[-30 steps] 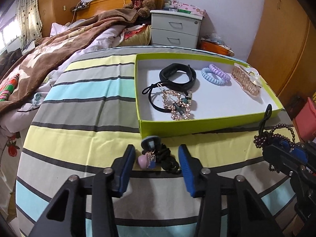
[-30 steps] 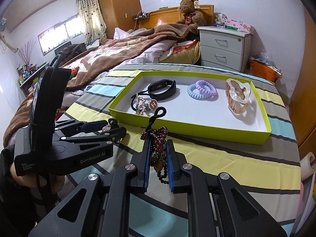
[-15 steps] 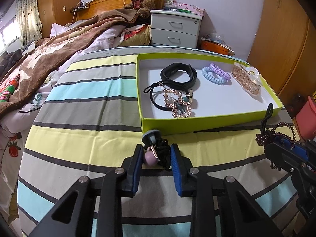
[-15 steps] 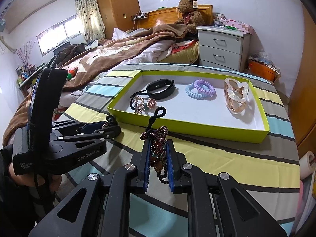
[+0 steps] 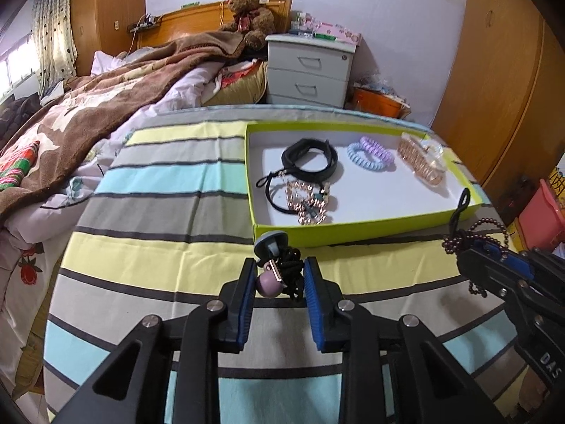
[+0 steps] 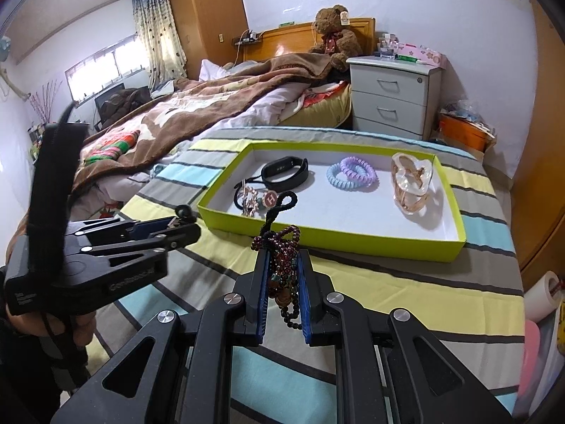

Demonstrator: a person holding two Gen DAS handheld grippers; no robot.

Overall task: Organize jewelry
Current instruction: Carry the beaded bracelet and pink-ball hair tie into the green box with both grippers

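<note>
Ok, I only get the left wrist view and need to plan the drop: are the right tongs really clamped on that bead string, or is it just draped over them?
Observer: Clamped. The right wrist view shows the right tongs shut on the bead bracelet, with beads squeezed between the blue pads and a loop dangling below.
Operator: Is there free floor in the tray on that side?
Observer: Yes. The tray shows bare white between the spiral hair ties and its near wall.
Operator: Fine. My left tongs are shut on the black hair tie, so I go second.
</note>
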